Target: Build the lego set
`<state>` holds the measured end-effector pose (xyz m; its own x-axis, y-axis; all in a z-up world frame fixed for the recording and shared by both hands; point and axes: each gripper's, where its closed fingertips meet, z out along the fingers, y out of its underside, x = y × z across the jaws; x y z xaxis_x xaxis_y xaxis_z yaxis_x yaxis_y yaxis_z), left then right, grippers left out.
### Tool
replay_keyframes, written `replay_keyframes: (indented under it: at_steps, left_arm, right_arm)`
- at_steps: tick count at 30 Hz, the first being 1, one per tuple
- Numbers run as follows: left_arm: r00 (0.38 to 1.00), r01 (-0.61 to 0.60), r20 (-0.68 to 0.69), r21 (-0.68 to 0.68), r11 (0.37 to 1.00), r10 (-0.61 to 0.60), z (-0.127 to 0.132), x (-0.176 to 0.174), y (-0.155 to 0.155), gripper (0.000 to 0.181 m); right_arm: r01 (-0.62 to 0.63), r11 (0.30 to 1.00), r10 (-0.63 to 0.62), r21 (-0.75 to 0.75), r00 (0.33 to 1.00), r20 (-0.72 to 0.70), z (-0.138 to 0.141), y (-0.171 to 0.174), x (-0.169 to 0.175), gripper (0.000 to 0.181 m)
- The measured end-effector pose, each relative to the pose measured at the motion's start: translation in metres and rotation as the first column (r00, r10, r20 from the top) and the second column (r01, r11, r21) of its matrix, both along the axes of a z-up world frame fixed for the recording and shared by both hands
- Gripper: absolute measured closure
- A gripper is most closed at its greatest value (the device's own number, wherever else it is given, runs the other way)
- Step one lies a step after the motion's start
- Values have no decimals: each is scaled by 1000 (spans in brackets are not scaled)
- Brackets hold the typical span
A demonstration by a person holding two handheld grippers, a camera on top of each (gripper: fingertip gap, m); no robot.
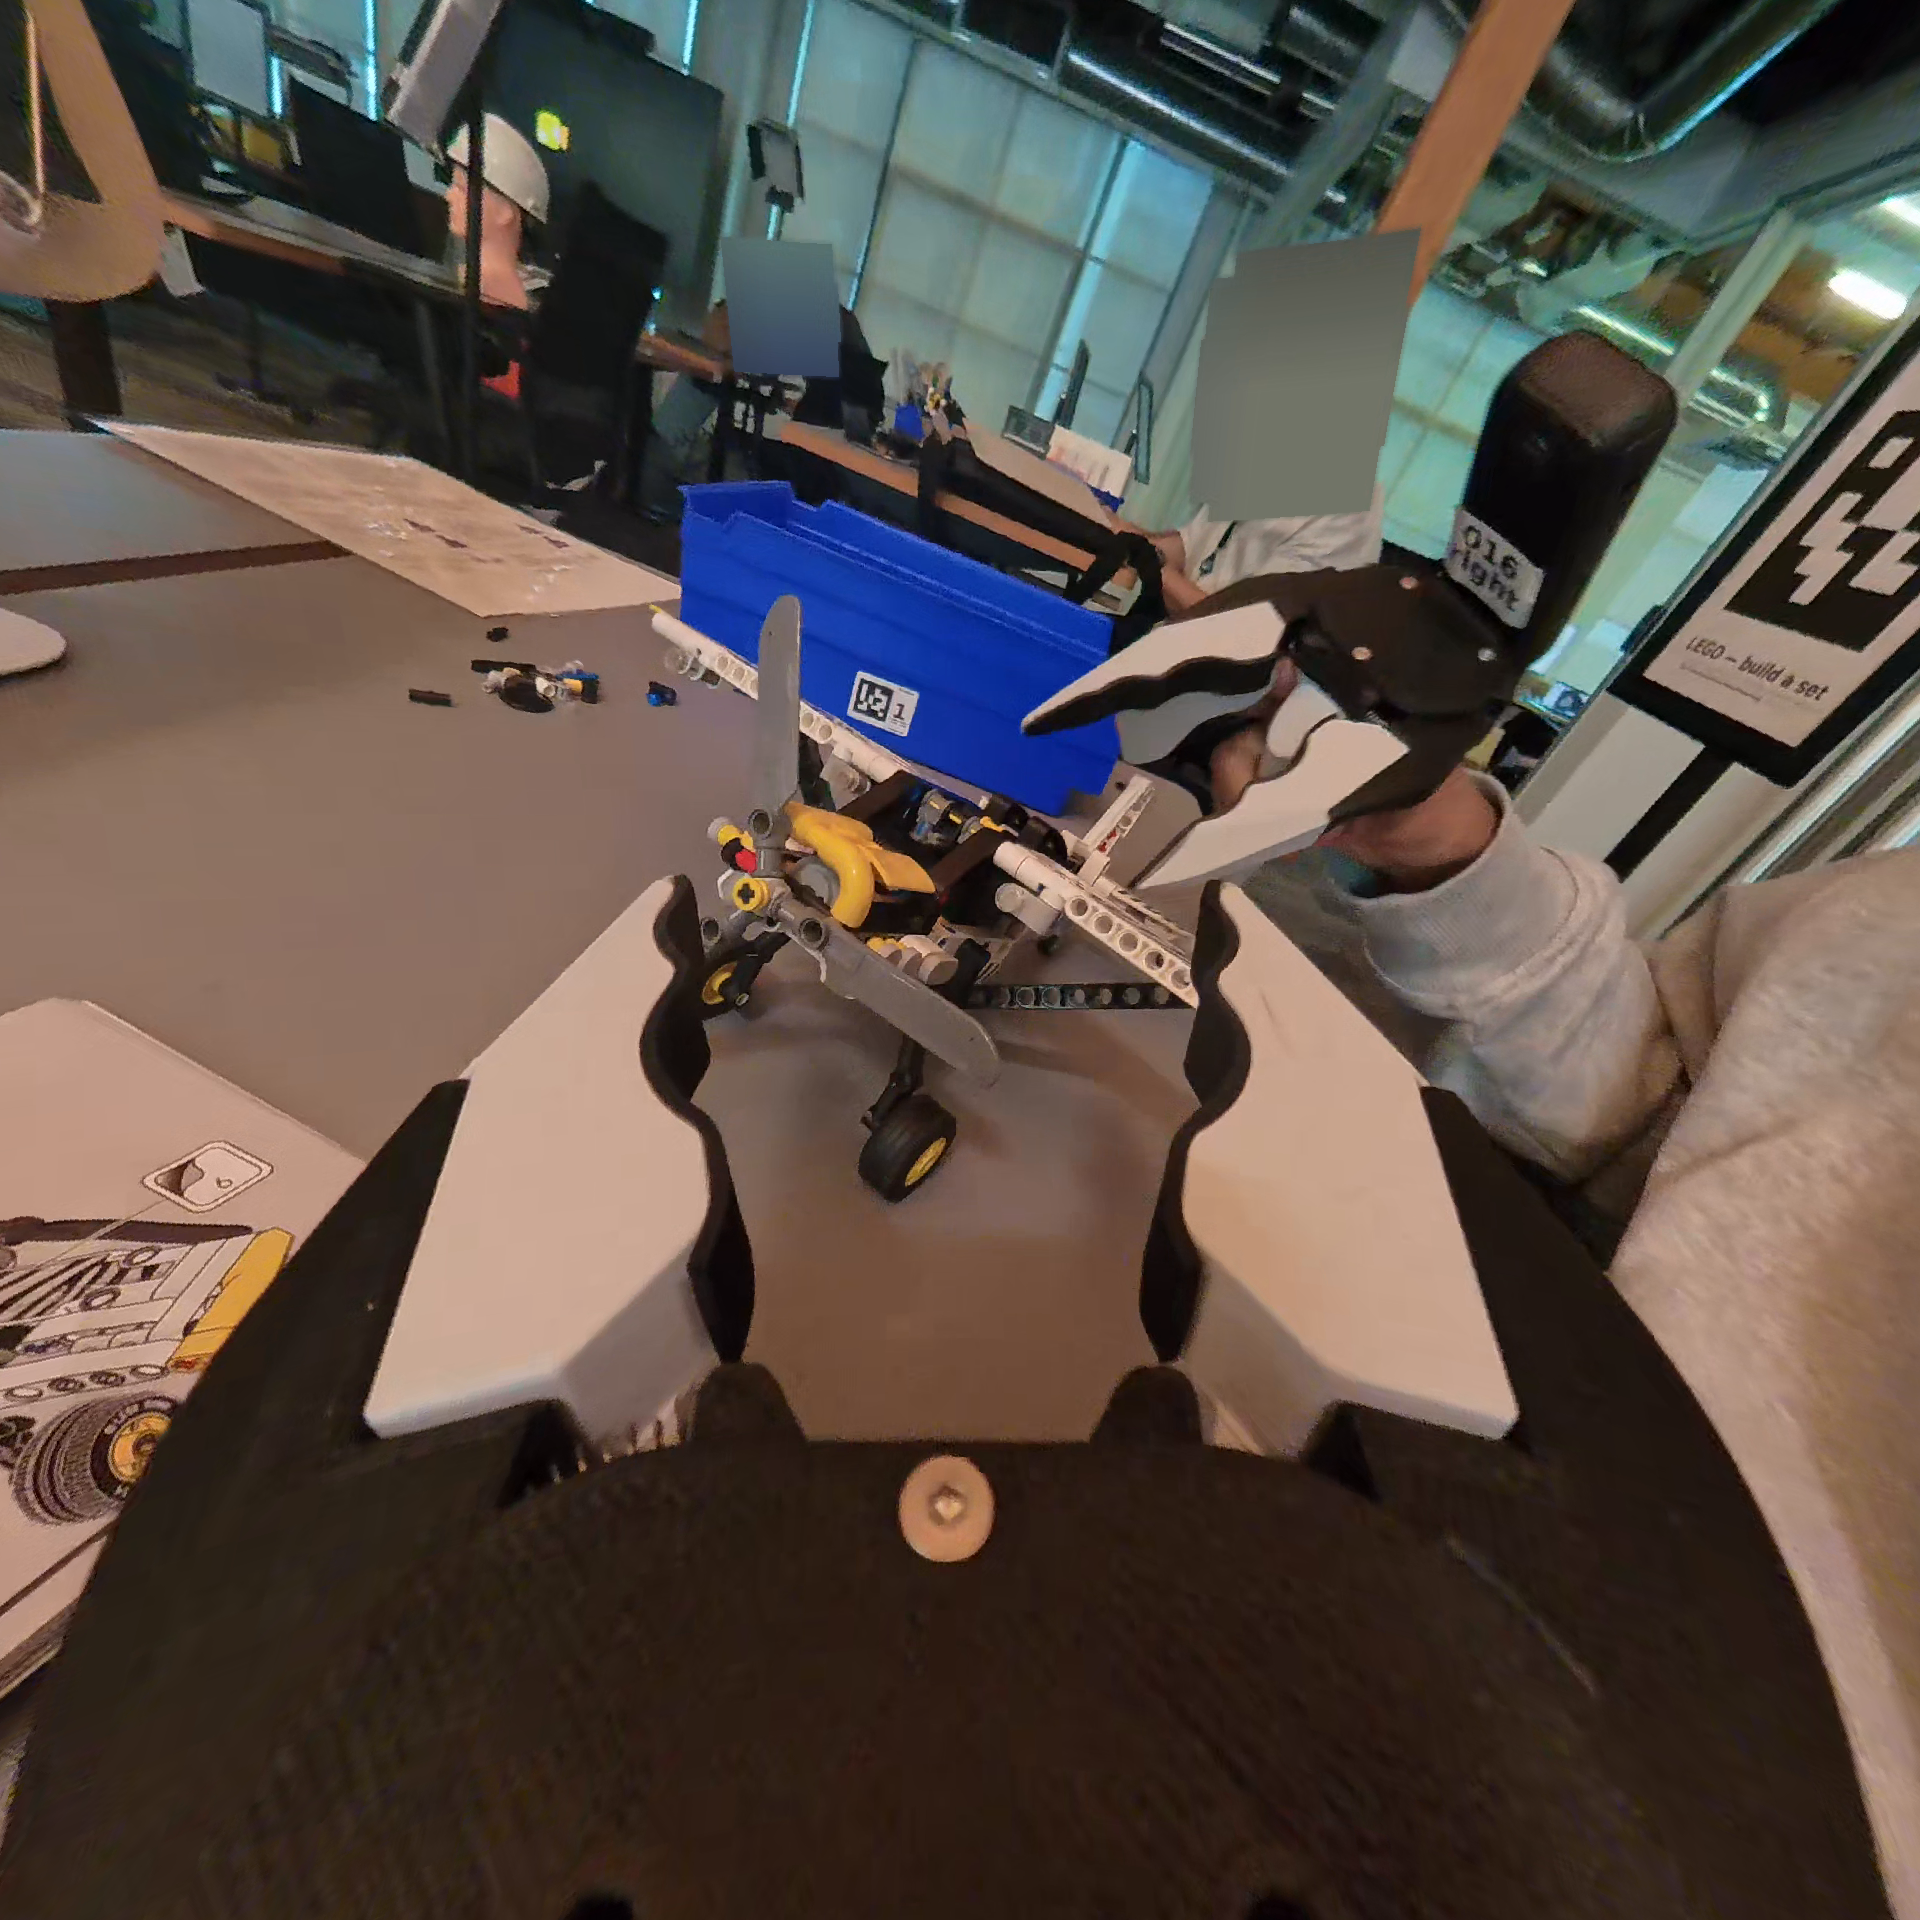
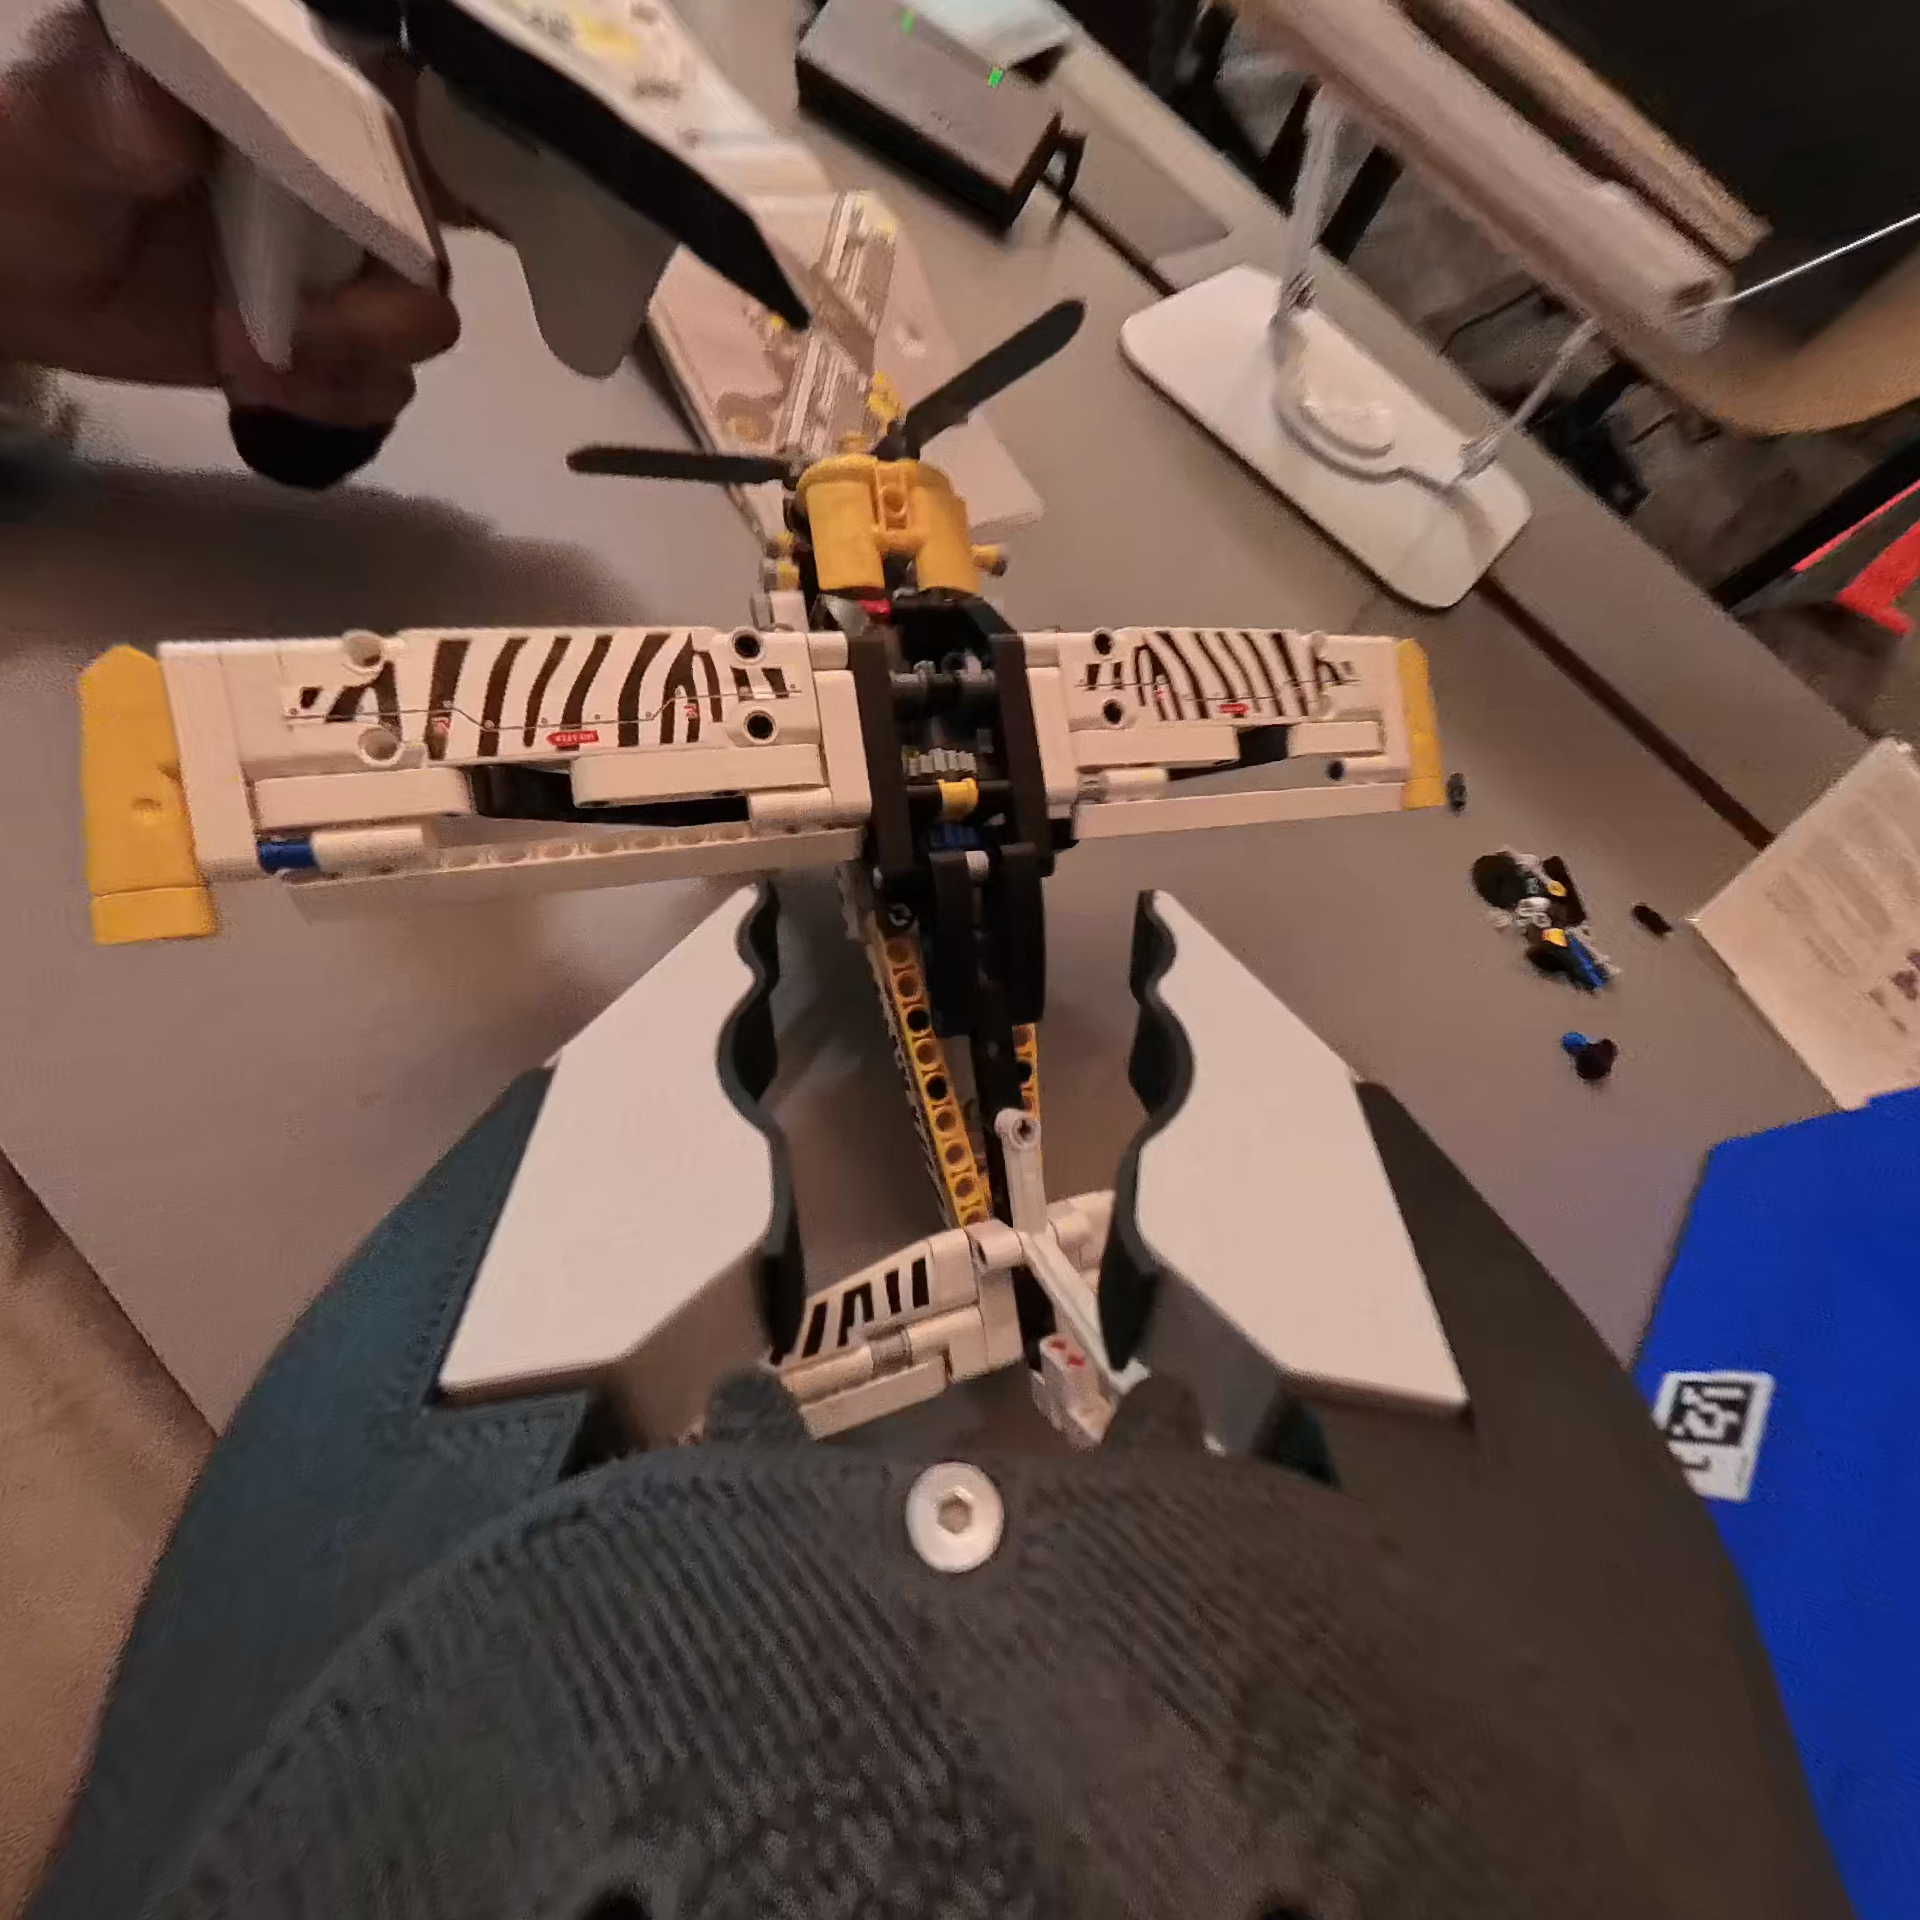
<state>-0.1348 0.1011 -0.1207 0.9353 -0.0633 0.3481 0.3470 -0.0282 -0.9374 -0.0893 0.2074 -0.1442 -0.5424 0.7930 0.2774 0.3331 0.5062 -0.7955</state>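
Both tongs, left (image 1: 940, 914) and right (image 2: 951, 920), gaped empty around the white, zebra-striped, yellow-nosed brick aeroplane (image 2: 914, 727) on the grey counter (image 1: 312, 831); light but fragile, it probably wanted gripping by its stiff black fuselage.

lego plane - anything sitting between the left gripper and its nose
Nothing visible. The left gripper is open, and only bare table lies between its fingers and the lego plane.

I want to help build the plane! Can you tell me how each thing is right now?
Lego plane: mostly built, standing on its wheels.
Left tongs: open, empty.
Right tongs: open, straddling the tail.
Loose pieces: scattered on the table.
Instruction booklet: lying open.
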Motion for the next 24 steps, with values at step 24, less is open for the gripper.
replay_keyframes:
  at_steps: [24]
  left_arm:
    - [987,-28,-159,-174,984,0,11,-12,8,95]
  right_arm:
    - [-191,981,196,-45,960,199,-11,-9,8,159]
